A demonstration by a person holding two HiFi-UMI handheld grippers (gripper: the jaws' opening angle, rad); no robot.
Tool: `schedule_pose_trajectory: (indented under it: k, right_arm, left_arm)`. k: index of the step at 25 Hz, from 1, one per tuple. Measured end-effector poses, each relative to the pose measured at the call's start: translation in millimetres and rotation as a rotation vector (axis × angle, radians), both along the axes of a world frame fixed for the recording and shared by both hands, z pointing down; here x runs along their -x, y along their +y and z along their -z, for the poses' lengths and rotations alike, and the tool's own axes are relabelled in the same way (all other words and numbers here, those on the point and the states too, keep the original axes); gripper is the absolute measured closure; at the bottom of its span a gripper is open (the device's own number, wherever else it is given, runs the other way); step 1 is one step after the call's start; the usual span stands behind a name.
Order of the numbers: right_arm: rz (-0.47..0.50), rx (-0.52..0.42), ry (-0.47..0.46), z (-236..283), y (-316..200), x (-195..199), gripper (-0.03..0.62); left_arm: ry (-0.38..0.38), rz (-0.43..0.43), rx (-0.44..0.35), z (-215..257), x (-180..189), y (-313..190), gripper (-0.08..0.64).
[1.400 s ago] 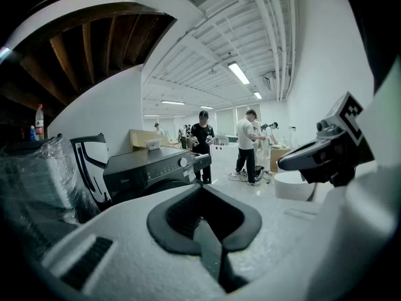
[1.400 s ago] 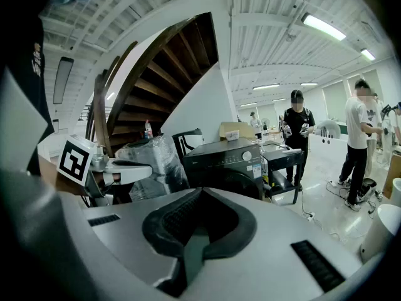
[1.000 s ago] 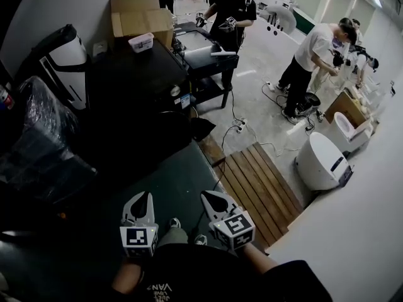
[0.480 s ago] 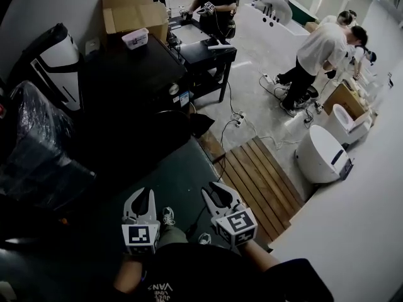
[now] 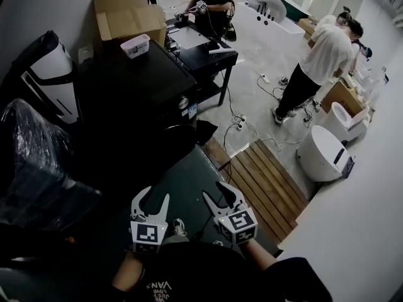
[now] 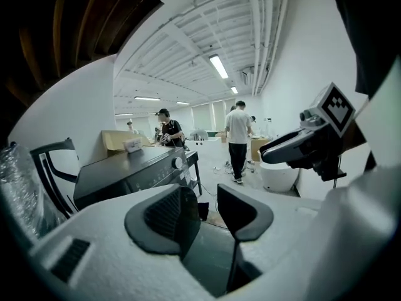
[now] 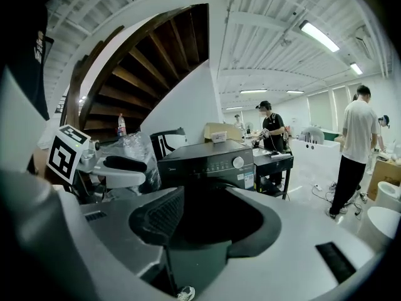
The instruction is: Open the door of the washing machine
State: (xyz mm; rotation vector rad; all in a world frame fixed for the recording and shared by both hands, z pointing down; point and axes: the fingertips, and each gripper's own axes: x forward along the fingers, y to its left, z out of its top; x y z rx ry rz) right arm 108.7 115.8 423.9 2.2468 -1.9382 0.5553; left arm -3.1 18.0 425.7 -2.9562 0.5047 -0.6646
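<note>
The left gripper [image 5: 154, 199] and right gripper [image 5: 218, 195] were held low before the person, both sets of jaws opening with nothing between them. The black washer [image 5: 135, 83] stood ahead, well apart from both, its front in shadow.

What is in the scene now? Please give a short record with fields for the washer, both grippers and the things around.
washer: black, ahead of both grippers, untouched
left gripper: jaws opening, nothing between them
right gripper: jaws opening, nothing between them
on washer top: small white tub
behind washer: cardboard box
floor at right: wooden slats
door: too dark to tell its state
</note>
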Motion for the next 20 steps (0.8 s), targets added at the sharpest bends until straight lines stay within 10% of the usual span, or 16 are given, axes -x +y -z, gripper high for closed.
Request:
schedule_pose_trajectory:
  k: [20]
  right_arm:
    - [-0.101, 0.102, 0.016, -36, -100, -26, 0.411]
  left_arm:
    - [-0.059, -0.067, 0.021, -32, -7, -124, 0.379]
